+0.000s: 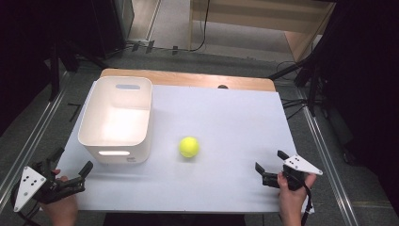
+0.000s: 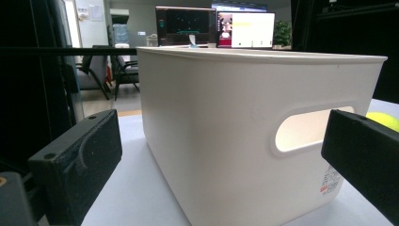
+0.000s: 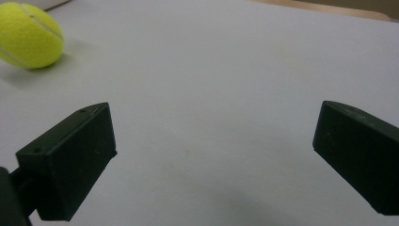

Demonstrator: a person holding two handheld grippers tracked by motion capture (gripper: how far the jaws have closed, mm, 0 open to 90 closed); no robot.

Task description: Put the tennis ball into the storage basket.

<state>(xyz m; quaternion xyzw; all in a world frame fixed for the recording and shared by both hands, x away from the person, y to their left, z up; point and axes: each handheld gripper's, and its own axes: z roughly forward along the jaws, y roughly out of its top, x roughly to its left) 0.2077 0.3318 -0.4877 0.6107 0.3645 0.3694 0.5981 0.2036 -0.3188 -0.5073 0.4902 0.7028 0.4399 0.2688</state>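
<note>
A yellow tennis ball (image 1: 189, 147) lies on the white table top (image 1: 221, 117), just right of a white plastic bin (image 1: 117, 117) with handle slots. My left gripper (image 1: 73, 162) rests at the table's front left corner, open, its jaws pointing at the bin's near wall (image 2: 226, 141); a sliver of the ball (image 2: 383, 120) peeks past the bin. My right gripper (image 1: 269, 161) sits at the front right, open with nothing between its jaws, aimed across bare table with the ball (image 3: 29, 34) off to its upper left.
The bin stands at the table's back left. A wooden strip (image 1: 188, 77) edges the far side of the table. Metal rails (image 1: 324, 155) run along both sides on the floor, with tripod legs and cables behind.
</note>
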